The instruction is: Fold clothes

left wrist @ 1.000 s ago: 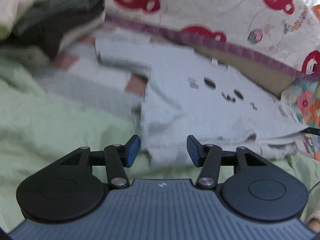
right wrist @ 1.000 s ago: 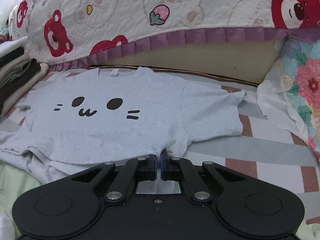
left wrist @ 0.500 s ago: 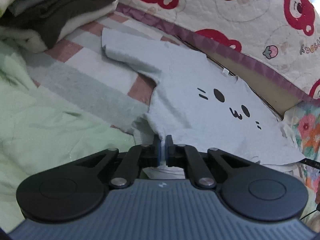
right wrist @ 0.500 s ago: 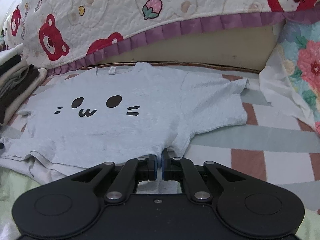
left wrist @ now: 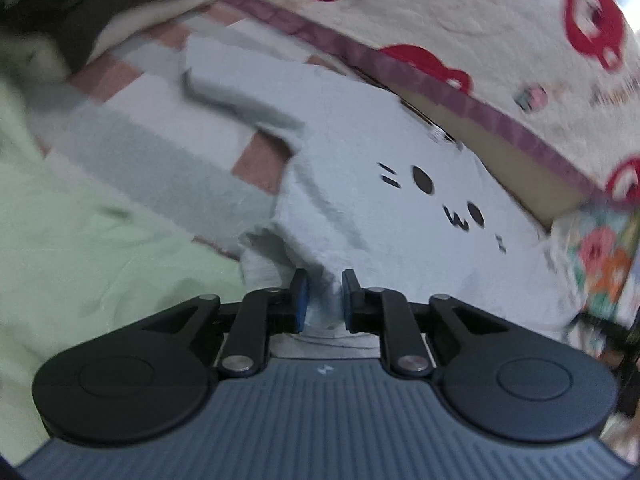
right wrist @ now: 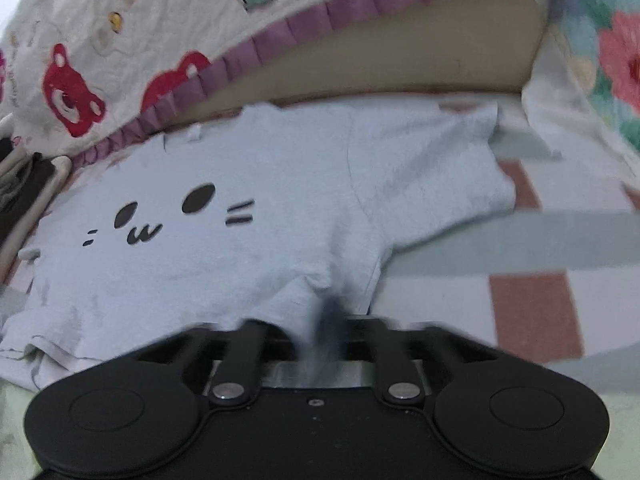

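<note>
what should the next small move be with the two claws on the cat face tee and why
Probably close the left claw again on the hem. Its jaws are opening, with a ridge of the light blue t-shirt between its pads, while the right claw stays shut on the hem's other side. The shirt lies flat, face up, so lifting the hem evenly likely needs both grips.

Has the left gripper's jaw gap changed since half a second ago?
Yes. The left gripper, then pinched shut on the pale blue cat-face T-shirt, now shows a gap between its blue pads; jaws opening, hem fabric between them.
</note>
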`<state>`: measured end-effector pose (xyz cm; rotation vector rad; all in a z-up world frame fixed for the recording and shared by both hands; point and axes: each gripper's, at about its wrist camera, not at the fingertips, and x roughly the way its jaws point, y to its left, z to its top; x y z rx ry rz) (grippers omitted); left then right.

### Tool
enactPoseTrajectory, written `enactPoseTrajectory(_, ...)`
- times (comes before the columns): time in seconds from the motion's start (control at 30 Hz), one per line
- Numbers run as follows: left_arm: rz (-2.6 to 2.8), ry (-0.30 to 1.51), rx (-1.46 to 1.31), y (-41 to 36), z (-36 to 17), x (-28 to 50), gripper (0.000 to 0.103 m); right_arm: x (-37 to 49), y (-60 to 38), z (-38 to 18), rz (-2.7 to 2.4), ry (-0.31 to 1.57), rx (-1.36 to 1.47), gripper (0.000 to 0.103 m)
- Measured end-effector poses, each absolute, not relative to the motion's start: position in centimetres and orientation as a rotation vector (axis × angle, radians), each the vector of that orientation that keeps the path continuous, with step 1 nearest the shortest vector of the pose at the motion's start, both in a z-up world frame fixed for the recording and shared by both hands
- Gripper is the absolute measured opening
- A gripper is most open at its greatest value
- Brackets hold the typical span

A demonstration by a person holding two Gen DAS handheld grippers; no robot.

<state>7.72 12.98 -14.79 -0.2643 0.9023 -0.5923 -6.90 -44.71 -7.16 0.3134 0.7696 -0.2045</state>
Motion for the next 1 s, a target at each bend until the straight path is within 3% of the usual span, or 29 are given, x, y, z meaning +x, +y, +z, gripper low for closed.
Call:
enactPoseTrajectory(0.07, -0.637, 0.888, -0.21, 12.4, -14.3, 6.9, 0.014, -7.8, -44.4, -5.6, -0.218, 0.703, 0.262, 0.005)
enactPoseTrajectory(0.13, -0.63, 0.902, -0.221, 12.6, -14.2, 6.5, 0.004, -9.1, -44.4, -3.9, -0.233, 0.645, 0.27, 0.005)
enactPoseTrajectory(0.3, -0.633, 0.843, -0.338, 15.4, -10.7, 5.0, 0.004, -12.5, -43.1, 0.6, -0.207, 0.612, 0.22, 0.005)
enactPoseTrajectory(0.63, -0.635, 0.914, -0.449, 21.4, -5.3, 0.0, 0.004, -19.8, -42.8, 8.2, 0.02, 0.864, 0.199, 0.005)
enactPoseTrajectory(1.0, -0.565, 0.926, -0.414, 24.9, -0.4, -5.9, 0.003, -24.5, -41.9, 10.5, 0.176, 0.885, 0.216, 0.005)
